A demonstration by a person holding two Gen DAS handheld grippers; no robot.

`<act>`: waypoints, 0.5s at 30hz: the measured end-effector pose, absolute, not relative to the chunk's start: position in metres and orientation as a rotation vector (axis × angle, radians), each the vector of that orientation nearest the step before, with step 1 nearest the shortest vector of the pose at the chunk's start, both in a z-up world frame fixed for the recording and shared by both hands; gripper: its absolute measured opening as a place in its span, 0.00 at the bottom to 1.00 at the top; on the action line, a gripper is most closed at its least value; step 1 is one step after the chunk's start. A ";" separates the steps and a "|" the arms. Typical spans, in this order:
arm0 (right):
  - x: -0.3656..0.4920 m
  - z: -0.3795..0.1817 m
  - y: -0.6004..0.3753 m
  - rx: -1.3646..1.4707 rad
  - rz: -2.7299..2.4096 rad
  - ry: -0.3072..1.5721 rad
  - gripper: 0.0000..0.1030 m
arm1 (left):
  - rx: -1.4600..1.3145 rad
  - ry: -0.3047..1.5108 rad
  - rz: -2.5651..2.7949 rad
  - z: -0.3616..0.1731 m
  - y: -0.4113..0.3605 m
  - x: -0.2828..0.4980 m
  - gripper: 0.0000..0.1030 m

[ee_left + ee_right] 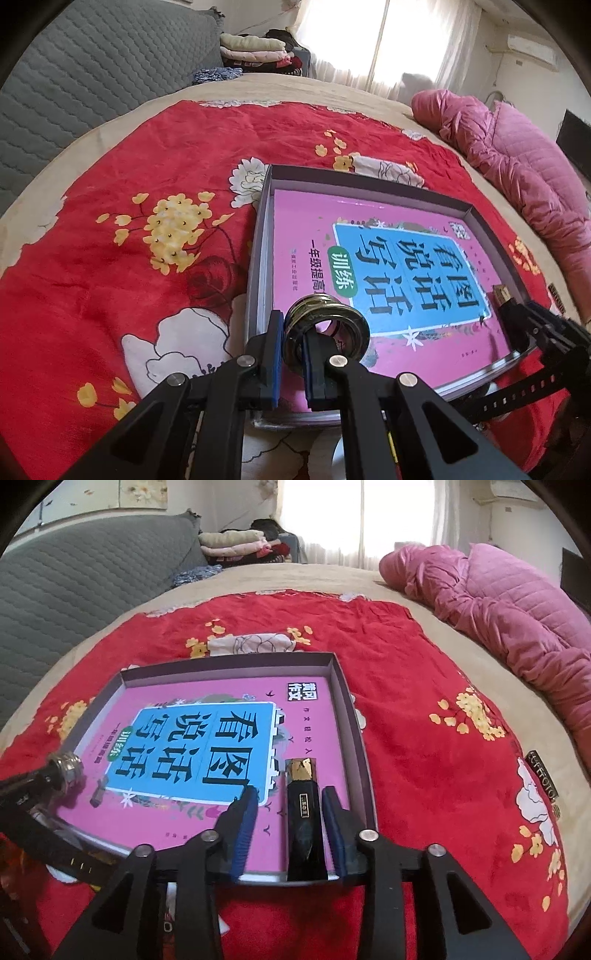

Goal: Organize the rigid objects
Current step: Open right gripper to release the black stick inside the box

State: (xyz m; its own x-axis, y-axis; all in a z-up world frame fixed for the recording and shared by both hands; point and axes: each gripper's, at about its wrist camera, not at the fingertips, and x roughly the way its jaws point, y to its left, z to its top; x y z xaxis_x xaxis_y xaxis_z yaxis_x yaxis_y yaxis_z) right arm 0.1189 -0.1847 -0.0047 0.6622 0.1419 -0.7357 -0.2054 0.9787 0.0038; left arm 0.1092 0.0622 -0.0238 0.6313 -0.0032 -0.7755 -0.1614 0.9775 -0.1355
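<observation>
Left tongs (291, 347) pinch the threaded metal ring fitting (327, 325) by its wall only; your right tongs (290, 827) stand spread around the black gold-capped tube (303, 812), which may roll off the glossy pink book (207, 746).

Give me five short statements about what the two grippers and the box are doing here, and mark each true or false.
1. The left gripper grips a stack of metal rings. True.
2. The right gripper is clamped tight on the black bar with a gold tip. False: its fingers stand open on either side of the bar, with gaps showing.
3. A pink book lies flat in the shallow box. True.
4. The box sits on a bare wooden table. False: it sits on a red flowered cloth.
5. The pink quilted jacket is inside the box. False: it lies apart, at the bed's far edge.
</observation>
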 end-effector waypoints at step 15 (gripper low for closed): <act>0.097 0.006 -0.194 -0.063 0.192 0.809 0.40 | -0.187 0.907 0.039 -0.025 0.064 0.108 0.09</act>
